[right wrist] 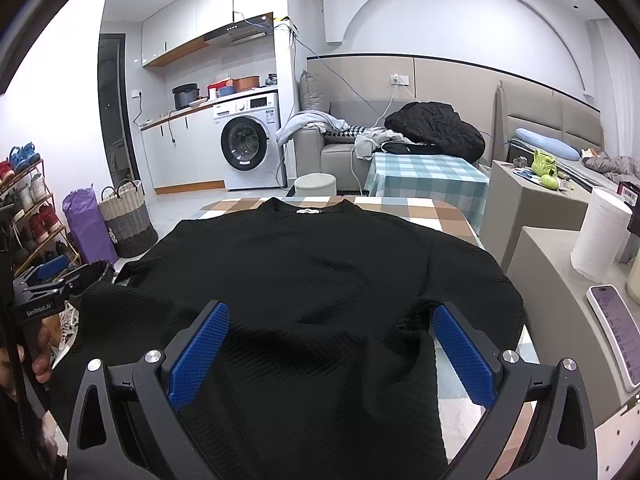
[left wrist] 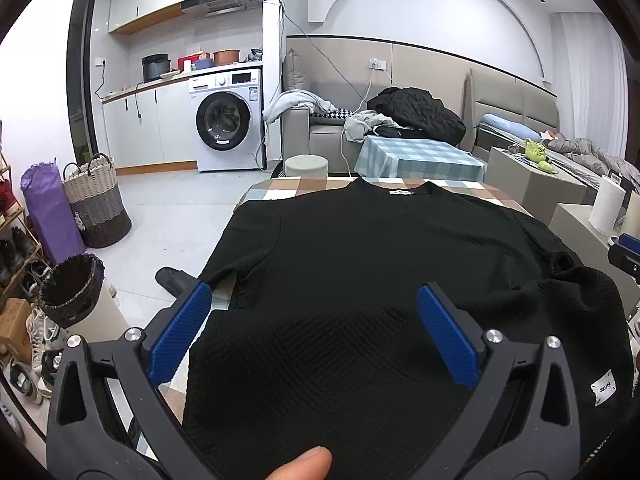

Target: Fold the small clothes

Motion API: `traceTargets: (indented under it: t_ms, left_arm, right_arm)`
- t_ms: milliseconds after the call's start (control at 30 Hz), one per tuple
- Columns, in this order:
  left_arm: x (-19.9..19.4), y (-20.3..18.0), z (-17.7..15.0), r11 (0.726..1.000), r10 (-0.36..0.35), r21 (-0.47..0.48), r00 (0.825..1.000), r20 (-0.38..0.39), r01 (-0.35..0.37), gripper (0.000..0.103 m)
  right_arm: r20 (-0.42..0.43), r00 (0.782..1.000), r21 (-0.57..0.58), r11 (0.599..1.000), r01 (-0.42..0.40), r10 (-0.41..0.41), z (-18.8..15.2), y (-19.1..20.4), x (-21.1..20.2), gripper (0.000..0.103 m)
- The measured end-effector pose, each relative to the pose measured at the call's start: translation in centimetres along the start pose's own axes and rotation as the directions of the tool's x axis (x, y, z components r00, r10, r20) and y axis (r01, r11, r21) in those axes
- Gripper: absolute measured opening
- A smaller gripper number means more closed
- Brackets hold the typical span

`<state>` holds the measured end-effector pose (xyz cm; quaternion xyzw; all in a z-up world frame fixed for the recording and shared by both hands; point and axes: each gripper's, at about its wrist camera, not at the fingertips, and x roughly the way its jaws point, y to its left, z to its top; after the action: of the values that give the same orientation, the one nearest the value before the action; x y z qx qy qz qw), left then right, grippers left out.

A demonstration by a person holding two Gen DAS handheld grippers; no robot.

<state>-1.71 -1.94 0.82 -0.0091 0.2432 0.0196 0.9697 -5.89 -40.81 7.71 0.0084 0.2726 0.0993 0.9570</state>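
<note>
A black top point(left wrist: 360, 248) lies spread on a table covered with a checked cloth point(left wrist: 288, 186), collar at the far edge and hem toward the person, so that the whole body of it is within reach from the near side. It looks laid flat on purpose: a garment opened out like this can be folded in clean halves or thirds. The near part is not flat, though; cloth is rumpled and lapped over itself on the right, where a small white tag point(left wrist: 602, 390) shows, and I take that for a sleeve or side already turned in, though I cannot say for sure. The left gripper point(left wrist: 314, 312) hovers over the near left part of the top, tipped downward, its blue pads point(left wrist: 180, 332) spread wide with nothing pinched between them; the fabric lies below and ahead of the jaws, not in them. The right gripper point(right wrist: 330, 334) stands the same way over the near right part, wide apart and empty, with a raised fold of cloth just by its right pad point(right wrist: 464, 356). Both seem poised side by side above the hem end, which suits taking two points of one edge at once. A thumb point(left wrist: 300, 464) shows at the bottom of the left view. A paper roll point(right wrist: 600, 236) and a phone point(right wrist: 618, 330) sit on the side counter, clear of the work.
</note>
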Motion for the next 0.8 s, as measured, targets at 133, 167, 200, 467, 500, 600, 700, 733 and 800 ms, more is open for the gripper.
traceTargets:
  t_ms: [133, 167, 200, 467, 500, 600, 700, 733, 800]
  left_arm:
    - [0.0, -0.1, -0.1, 1.000, -0.009, 0.002, 1.000, 0.013, 0.009, 0.102]
    - [0.0, -0.1, -0.1, 1.000, -0.009, 0.003, 1.000, 0.013, 0.009, 0.102]
    - [0.0, -0.1, -0.2, 1.000, -0.004, 0.005, 1.000, 0.011, 0.004, 0.102]
    - [0.2, 1.3, -0.1, 0.999, 0.048, 0.008, 0.999, 0.006, -0.048, 0.102]
    - [0.4, 1.7, 0.0, 0.999, 0.051, -0.003, 0.999, -0.007, -0.051, 0.102]
    - [1.0, 2.5, -0.3, 0.998, 0.053, -0.022, 0.998, -0.039, -0.054, 0.102]
    - [1.7, 3.0, -0.6, 0.998, 0.058, -0.036, 0.996, -0.061, -0.060, 0.102]
    - [1.8, 3.2, -0.6, 0.998, 0.054, -0.042, 0.997, -0.063, -0.057, 0.102]
    - [2.0, 3.5, -0.7, 0.997, 0.049, -0.053, 0.997, -0.061, -0.052, 0.102]
  right_arm:
    - [-0.012, 1.000, -0.006, 1.000, -0.009, 0.009, -0.1, 0.0, 0.2, 0.103]
    - [-0.015, 1.000, -0.010, 1.000, -0.011, 0.011, -0.1, 0.1, 0.2, 0.103]
    - [-0.015, 1.000, -0.012, 1.000, -0.011, 0.011, -0.1, 0.0, 0.3, 0.103]
    - [-0.025, 0.999, -0.025, 0.999, 0.042, -0.043, -0.3, -0.4, 1.1, 0.103]
    - [-0.026, 0.999, -0.026, 0.999, 0.045, -0.045, -0.2, -0.4, 1.3, 0.103]
    - [-0.020, 0.999, -0.026, 0.999, 0.034, -0.035, -0.2, -0.6, 1.5, 0.103]
    - [-0.024, 0.999, -0.033, 0.999, 0.026, -0.027, -0.3, -0.7, 1.9, 0.103]
    - [-0.026, 0.999, -0.033, 0.999, 0.028, -0.029, -0.3, -0.7, 2.1, 0.103]
    - [-0.033, 0.999, -0.028, 0.999, 0.028, -0.029, -0.4, -0.7, 2.3, 0.103]
